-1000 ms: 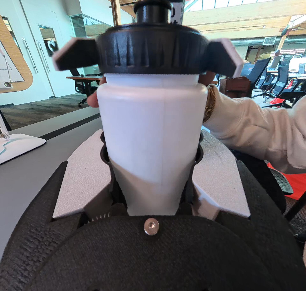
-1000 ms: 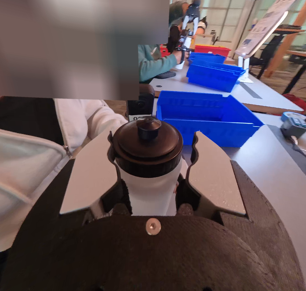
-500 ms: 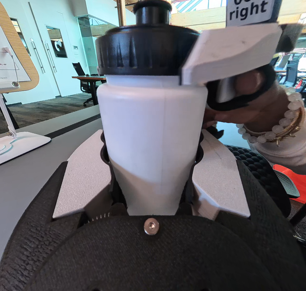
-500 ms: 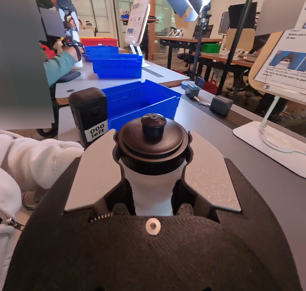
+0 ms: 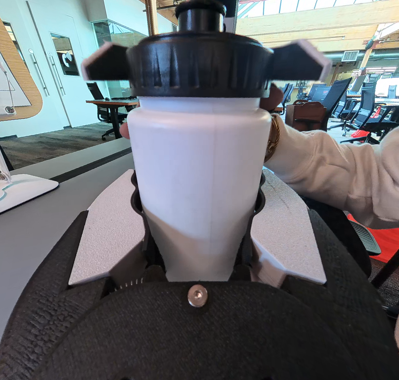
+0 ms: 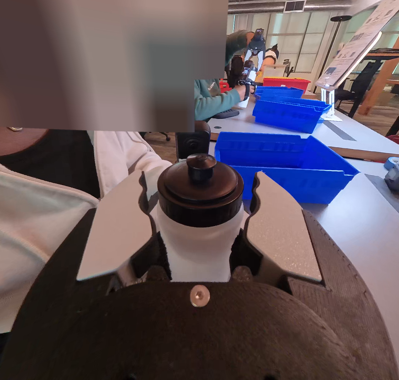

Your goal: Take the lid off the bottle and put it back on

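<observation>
A white bottle [image 5: 198, 175] with a black ribbed lid [image 5: 198, 67] and a pull spout stands upright between my grippers. My left gripper [image 5: 197, 175] is shut on the bottle's body below the shoulder. In the right wrist view the lid [image 6: 198, 205] sits on the bottle [image 6: 198, 248]. My right gripper [image 6: 200, 175] is open around it, with a small gap on each side. In the left wrist view its fingertips [image 5: 103, 65] show on both sides of the lid, a little blurred. The bottle's base is hidden.
A blue bin [image 6: 280, 175] stands on the grey table [image 6: 356, 229] just behind the bottle, with a small device [image 6: 391, 177] at the right edge. A white sign base [image 5: 21, 192] is at the left. A white sleeve [image 5: 334, 175] is at the right. Another person works at a farther table. Some 8 cm of space lies between my two pairs of fingers.
Half a second ago my right gripper was shut on the lid and turned to one side. It has since let go and swung back to straddle the lid. The left grip is unchanged.
</observation>
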Demonstrator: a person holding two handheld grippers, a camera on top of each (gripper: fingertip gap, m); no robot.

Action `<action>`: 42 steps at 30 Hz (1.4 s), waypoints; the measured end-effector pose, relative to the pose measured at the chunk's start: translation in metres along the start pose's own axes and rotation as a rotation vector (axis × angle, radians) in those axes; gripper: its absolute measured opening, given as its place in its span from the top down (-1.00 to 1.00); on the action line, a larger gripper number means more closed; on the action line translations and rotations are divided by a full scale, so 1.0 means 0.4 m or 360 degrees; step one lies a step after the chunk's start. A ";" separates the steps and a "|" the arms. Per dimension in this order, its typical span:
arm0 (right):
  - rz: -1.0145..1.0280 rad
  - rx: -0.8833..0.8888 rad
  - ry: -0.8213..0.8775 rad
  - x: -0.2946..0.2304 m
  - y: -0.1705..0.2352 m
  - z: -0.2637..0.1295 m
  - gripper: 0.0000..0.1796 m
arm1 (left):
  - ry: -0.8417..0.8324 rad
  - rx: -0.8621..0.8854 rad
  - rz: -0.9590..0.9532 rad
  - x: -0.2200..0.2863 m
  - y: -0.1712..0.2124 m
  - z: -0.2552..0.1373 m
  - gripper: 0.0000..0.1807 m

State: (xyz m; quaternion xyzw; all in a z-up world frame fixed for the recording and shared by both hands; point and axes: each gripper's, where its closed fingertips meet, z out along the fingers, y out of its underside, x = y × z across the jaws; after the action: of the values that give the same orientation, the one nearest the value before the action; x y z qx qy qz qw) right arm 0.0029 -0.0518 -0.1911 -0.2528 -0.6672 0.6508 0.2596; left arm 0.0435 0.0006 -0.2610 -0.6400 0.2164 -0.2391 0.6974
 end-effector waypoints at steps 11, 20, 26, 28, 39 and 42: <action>0.0041 -0.0099 0.0830 0.037 0.020 -0.003 0.14 | -0.0034 -0.0003 0.0005 -0.004 0.001 0.001 -0.14; -0.0060 -0.0471 0.1228 0.015 0.055 -0.013 -0.19 | -0.0035 -0.0020 -0.0020 -0.006 0.003 0.001 -0.14; -0.0075 -0.0271 0.0315 -0.012 0.048 0.017 -0.42 | 0.0025 -0.0008 -0.0022 0.003 0.002 0.000 -0.14; -0.0053 -0.0152 0.0158 0.002 0.032 0.020 -0.35 | 0.0044 -0.0001 -0.0041 0.004 0.001 -0.001 -0.14; 0.0024 0.0020 0.0105 0.001 -0.004 0.026 0.07 | 0.0053 0.0000 -0.0034 0.010 0.002 -0.002 -0.14; 0.0075 0.0034 0.0497 0.025 -0.003 0.022 0.07 | 0.0033 -0.0001 -0.0035 0.007 0.002 -0.002 -0.14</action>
State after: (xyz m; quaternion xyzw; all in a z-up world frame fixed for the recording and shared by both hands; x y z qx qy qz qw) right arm -0.0104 -0.0516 -0.1897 -0.3636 -0.6057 0.6166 0.3476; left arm 0.0452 -0.0017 -0.2618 -0.6400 0.2165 -0.2533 0.6924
